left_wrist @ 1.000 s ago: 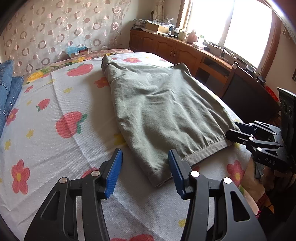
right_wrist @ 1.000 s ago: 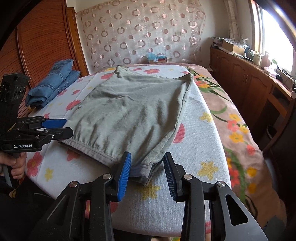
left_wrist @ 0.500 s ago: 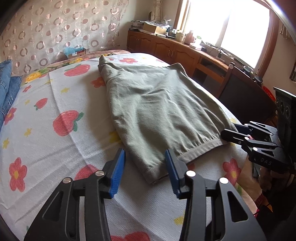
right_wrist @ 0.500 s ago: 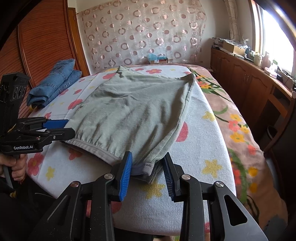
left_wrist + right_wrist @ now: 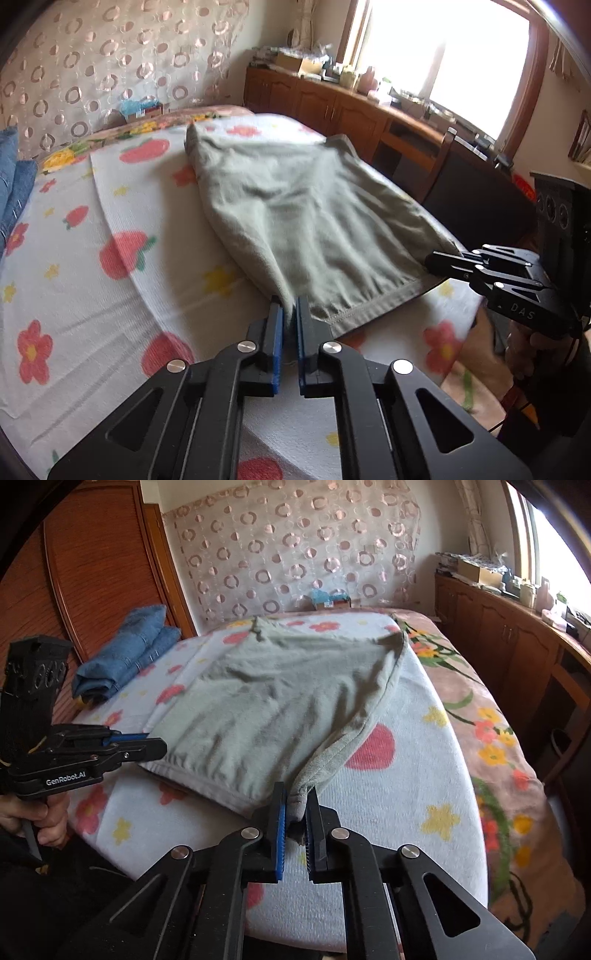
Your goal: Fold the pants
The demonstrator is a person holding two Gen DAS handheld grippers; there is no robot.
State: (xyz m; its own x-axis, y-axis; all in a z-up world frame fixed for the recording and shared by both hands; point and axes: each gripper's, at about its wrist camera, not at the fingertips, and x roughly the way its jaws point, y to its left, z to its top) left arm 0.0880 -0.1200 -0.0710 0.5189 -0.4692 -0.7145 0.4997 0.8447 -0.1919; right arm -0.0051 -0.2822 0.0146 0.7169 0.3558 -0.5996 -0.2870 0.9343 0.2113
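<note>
1. The left hand-held gripper [image 5: 290, 314] is closed on one waistband corner of the pants [image 5: 303, 225]; the right hand-held gripper [image 5: 295, 808] is clamped on the other corner.
2. The pants are spread on the bed [image 5: 436, 775], beside folded jeans [image 5: 125, 653].
3. The fabric is judged soft and light; the corners are good holds.
4. Both grippers are held low and level at the waistband.

Pants [image 5: 306, 221] far edge blurred; jeans [image 5: 14, 184] cut by frame edge.

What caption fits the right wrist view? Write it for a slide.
Right gripper shut on the near corner of the grey-green pants, left gripper at the other corner, on the flowered bedspread.
</note>
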